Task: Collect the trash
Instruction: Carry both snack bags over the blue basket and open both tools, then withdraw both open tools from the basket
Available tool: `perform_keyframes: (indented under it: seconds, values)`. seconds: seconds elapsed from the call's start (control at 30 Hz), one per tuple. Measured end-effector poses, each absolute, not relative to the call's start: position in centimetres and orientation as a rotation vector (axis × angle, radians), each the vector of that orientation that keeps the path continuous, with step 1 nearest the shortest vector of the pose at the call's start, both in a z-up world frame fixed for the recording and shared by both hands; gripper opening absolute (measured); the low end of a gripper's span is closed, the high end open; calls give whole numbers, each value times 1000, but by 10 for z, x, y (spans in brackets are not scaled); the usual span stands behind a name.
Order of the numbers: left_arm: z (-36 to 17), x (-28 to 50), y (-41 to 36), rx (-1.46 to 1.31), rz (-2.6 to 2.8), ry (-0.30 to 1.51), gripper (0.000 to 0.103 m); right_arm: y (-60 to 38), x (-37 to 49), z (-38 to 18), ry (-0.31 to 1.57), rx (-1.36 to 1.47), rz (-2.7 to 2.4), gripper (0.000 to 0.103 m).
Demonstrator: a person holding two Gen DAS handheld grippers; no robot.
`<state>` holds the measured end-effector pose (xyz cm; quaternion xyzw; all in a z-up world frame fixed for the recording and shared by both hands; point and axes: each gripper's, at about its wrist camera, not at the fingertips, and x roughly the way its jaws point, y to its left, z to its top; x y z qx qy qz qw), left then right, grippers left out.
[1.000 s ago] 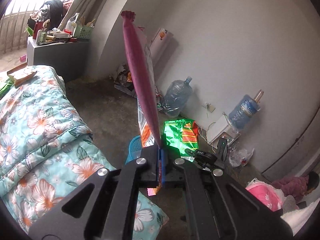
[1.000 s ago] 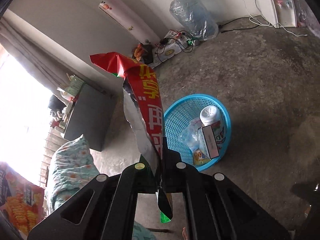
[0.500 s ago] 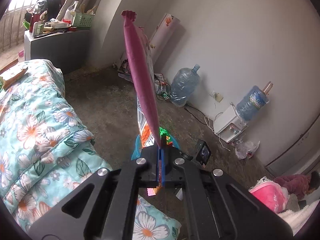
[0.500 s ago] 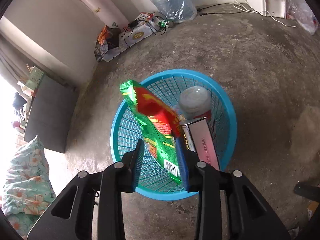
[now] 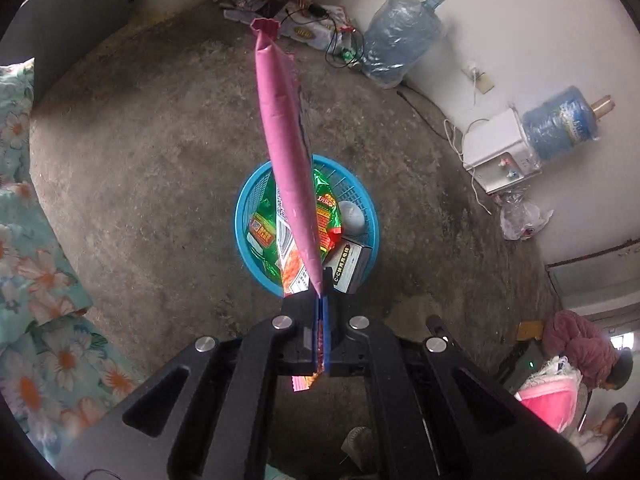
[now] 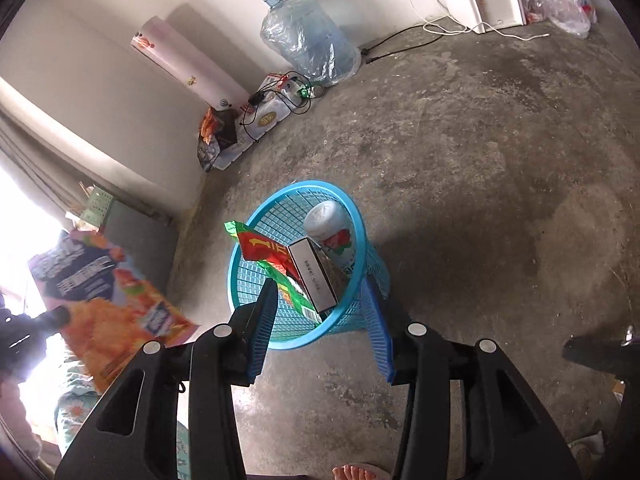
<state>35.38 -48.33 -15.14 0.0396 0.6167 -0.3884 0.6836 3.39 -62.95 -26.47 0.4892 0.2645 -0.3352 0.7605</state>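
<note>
My left gripper (image 5: 321,300) is shut on a pink snack bag (image 5: 285,152), held edge-on above the blue mesh basket (image 5: 243,216) on the concrete floor. The basket holds a green and red snack bag (image 5: 326,216), a white box (image 5: 349,266) and a white bottle (image 5: 352,216). In the right wrist view my right gripper (image 6: 320,292) is open and empty just over the basket (image 6: 256,280), with the green and red bag (image 6: 268,252), box (image 6: 314,276) and bottle (image 6: 332,236) inside. The pink bag's printed face (image 6: 112,292) shows at left.
A flowered quilt (image 5: 36,280) lies at the left. Water jugs (image 5: 396,44) (image 5: 560,124), a dispenser (image 5: 500,152), cables and a plastic bag (image 5: 524,220) line the wall. A person in pink (image 5: 580,348) sits at the right. A bare foot (image 6: 352,472) is below.
My right gripper opened and dropped the green and red bag into the basket, then drew back. My left gripper swung the pink bag from over the quilt to above the basket.
</note>
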Motion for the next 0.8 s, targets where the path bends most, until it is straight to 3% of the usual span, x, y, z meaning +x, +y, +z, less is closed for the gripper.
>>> perform_keyframes:
  seconds: [0.17,0.23,0.27,0.3,0.57,0.8]
  values:
    - [-218,359,-538,61,-801,1478,3,-632,32,-271,598,1080,-717,43]
    - [-236,357,-551,30,-795,1508,25,-633,35,-272,603,1087,-704,43]
    - [-242,355,-552,-6,-796,1516,42,-633,36,-273,606,1089,-695,43]
    - [-245,353,-551,-42,-801,1516,44,-632,36,-272,608,1087,-687,43]
    - [-204,351,-532,-130,-886,1461,48,-623,43,-272,625,1073,-643,43]
    - [-89,339,-462,-131,-1050,1284,50,-599,62,-230,608,968,-572,43]
